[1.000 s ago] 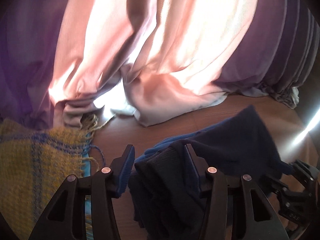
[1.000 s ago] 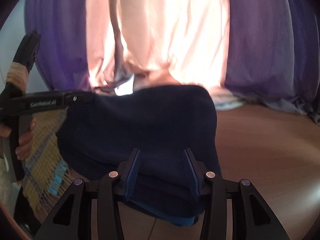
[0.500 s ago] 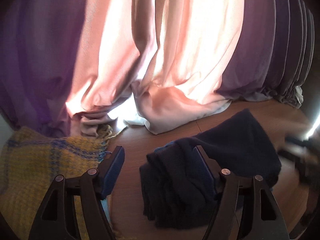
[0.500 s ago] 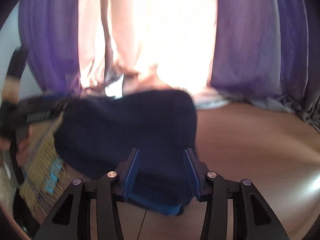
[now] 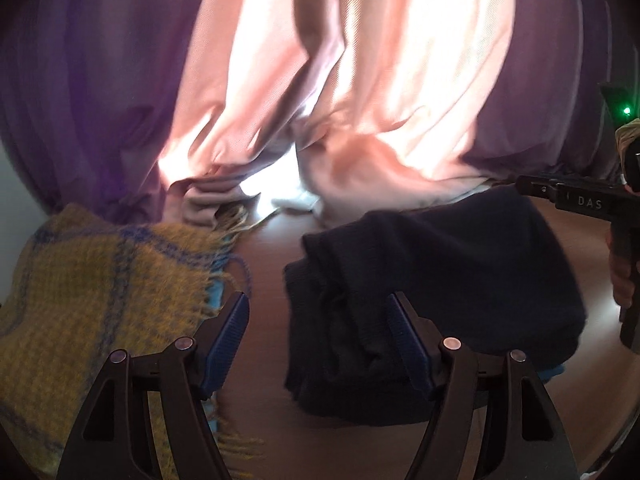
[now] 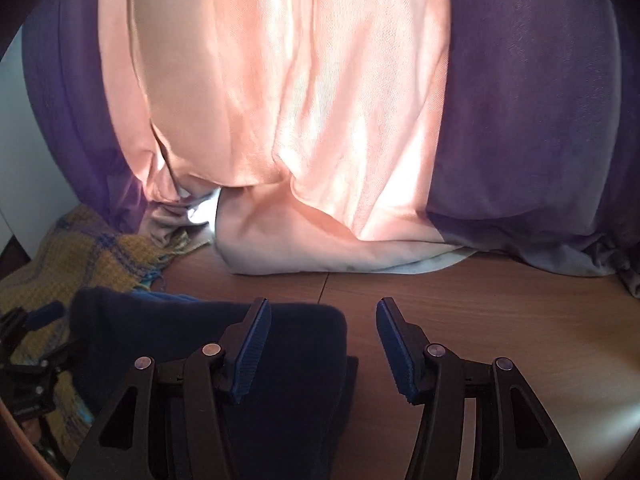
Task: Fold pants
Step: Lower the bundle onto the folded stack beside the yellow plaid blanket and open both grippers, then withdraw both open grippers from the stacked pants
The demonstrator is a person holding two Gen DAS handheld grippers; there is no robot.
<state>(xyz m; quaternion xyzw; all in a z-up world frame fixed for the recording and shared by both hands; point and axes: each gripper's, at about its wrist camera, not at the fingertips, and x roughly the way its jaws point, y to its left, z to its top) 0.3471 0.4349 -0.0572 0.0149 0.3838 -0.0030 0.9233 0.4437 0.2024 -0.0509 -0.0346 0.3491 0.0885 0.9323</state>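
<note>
The dark navy pants (image 5: 436, 280) lie folded in a thick bundle on the wooden table (image 5: 268, 256). My left gripper (image 5: 318, 326) is open and empty, raised over the bundle's left edge; its right finger overlaps the cloth in the view. In the right wrist view the pants (image 6: 200, 344) lie at the lower left. My right gripper (image 6: 322, 344) is open and empty, above the bundle's right edge and bare table (image 6: 500, 320). The right gripper's body shows at the right edge of the left wrist view (image 5: 580, 200).
A yellow and blue woven blanket (image 5: 92, 292) with a fringe lies left of the pants, also in the right wrist view (image 6: 76, 256). Pink and purple curtains (image 5: 340, 80) hang behind and pool on the table's far edge.
Both grippers have opened wider and pulled back off the pants. The right gripper has swung right, so the bundle now lies at its lower left. The pants lie released on the table.
</note>
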